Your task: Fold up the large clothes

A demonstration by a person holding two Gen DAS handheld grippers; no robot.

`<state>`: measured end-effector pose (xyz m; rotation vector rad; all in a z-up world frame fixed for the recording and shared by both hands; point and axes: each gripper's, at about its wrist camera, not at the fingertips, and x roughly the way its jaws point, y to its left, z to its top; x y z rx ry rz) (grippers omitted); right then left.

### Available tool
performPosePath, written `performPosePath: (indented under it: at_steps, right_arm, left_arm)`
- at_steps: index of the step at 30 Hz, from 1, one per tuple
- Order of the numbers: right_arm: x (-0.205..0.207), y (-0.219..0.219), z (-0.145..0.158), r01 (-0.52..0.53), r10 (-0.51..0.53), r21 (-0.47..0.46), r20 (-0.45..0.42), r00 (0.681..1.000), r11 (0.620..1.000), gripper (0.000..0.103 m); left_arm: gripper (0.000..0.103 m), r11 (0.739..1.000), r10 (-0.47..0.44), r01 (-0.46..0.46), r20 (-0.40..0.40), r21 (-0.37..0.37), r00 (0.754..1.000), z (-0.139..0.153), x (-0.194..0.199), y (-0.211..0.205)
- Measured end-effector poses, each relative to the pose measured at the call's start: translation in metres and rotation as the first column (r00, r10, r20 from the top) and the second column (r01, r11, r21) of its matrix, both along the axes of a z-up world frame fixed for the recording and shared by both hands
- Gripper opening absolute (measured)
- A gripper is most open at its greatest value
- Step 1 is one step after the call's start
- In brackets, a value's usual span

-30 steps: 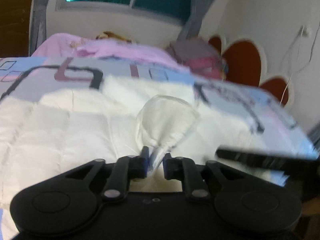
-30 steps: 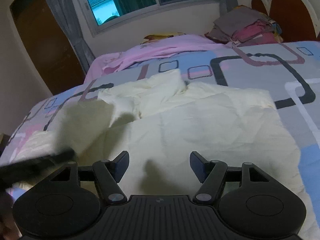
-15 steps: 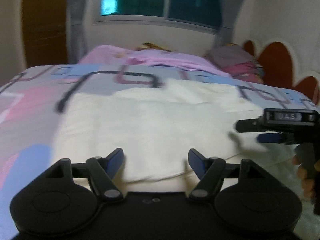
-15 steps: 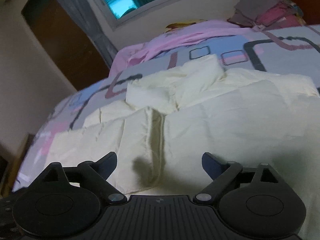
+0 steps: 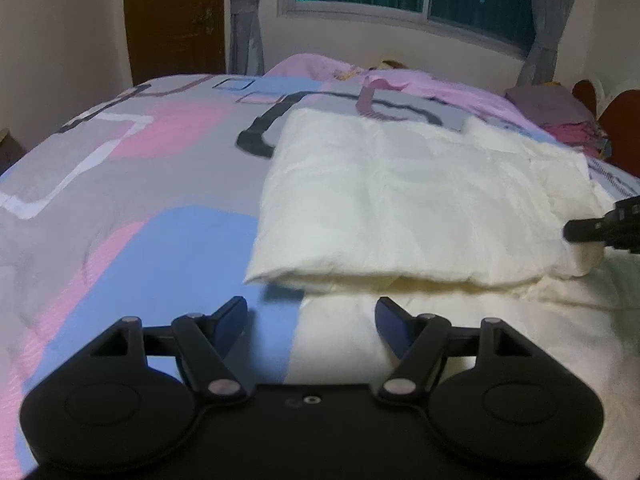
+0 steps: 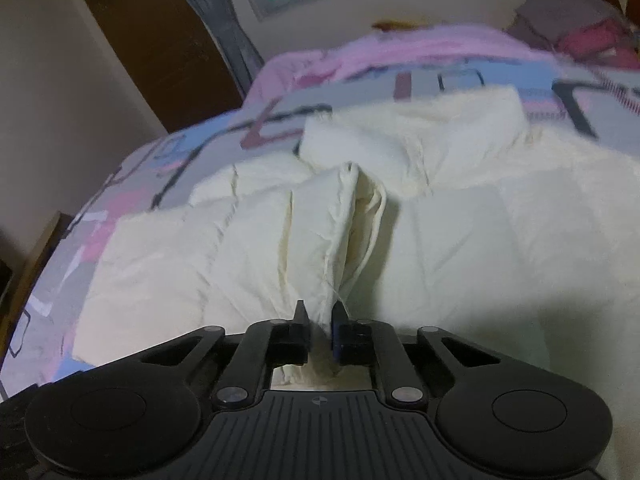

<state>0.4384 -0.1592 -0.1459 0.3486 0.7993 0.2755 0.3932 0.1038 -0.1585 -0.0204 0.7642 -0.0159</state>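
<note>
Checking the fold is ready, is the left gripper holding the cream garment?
No, the left gripper is open, nothing between its fingers, short of the cream garment.

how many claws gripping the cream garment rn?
1. The right claw is shut on a bunched fold of the cream garment near its front edge. The left claw hangs open over the bedspread, holding nothing.

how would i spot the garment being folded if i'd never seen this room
Start at the bed with its pink, blue and grey patterned cover. On it lies a puffy cream jacket, partly folded over itself. It is the only plain cream thing there, unlike the pink and grey pile behind.
</note>
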Motion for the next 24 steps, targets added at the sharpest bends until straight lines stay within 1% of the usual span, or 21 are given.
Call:
performPosePath:
  at_steps: [2,4,6,8,10,12,13,17,19,21,22,24]
  right_arm:
    - [-0.008,-0.011,0.019,0.014,-0.013,-0.018,0.059,0.998,1.000,0.009]
    - [-0.016,-0.027,0.036,0.045,-0.039,-0.052,0.110,0.993,0.998,0.009]
    - [-0.021,-0.044,0.046,0.082,-0.069,-0.086,0.139,0.988,0.993,0.009]
    - [-0.027,-0.063,0.049,0.122,-0.105,-0.120,0.144,0.984,0.985,0.009]
    - [-0.032,-0.082,0.045,0.160,-0.143,-0.140,0.125,0.982,0.977,0.009]
    - [-0.036,-0.098,0.039,0.185,-0.171,-0.149,0.103,0.980,0.971,0.009]
    - [-0.040,-0.106,0.035,0.198,-0.185,-0.155,0.093,0.978,0.968,0.009]
    - [-0.049,-0.128,0.020,0.234,-0.228,-0.180,0.054,0.972,0.955,0.009]
    - [-0.049,-0.131,0.005,0.240,-0.242,-0.221,0.018,0.970,0.945,0.009]
    - [-0.048,-0.133,-0.011,0.245,-0.258,-0.226,-0.025,0.966,0.943,0.009]
    - [-0.048,-0.133,-0.016,0.245,-0.259,-0.229,-0.033,0.965,0.942,0.009]
    - [-0.047,-0.133,-0.014,0.244,-0.259,-0.233,-0.034,0.965,0.941,0.010]
  left_arm:
    - [0.070,1.000,-0.015,0.016,0.012,-0.016,1.000,0.002,0.000,-0.005]
    - [0.070,0.999,-0.040,0.040,0.031,-0.014,0.999,0.002,0.004,-0.012]
    - [0.069,0.998,-0.058,0.058,0.036,0.001,0.998,0.000,0.006,-0.020]
    - [0.067,0.998,-0.067,0.067,0.038,0.012,0.997,-0.002,0.010,-0.026]
    - [0.062,0.997,-0.075,0.074,0.036,0.018,0.997,-0.004,0.012,-0.030]
    - [0.061,0.997,-0.079,0.078,0.030,0.021,0.996,-0.007,0.014,-0.031]
    - [0.055,0.997,-0.078,0.077,0.026,0.020,0.997,-0.008,0.015,-0.030]
    - [0.045,0.996,-0.089,0.089,0.028,0.013,0.996,-0.008,0.013,-0.026]
    - [0.043,0.995,-0.103,0.102,0.026,0.022,0.994,-0.008,0.013,-0.027]
    - [0.044,0.993,-0.113,0.113,0.005,0.031,0.994,-0.014,0.016,-0.028]
    - [0.044,0.993,-0.114,0.114,-0.007,0.027,0.993,-0.016,0.017,-0.027]
    - [0.043,0.993,-0.113,0.113,-0.023,0.014,0.993,-0.013,0.019,-0.024]
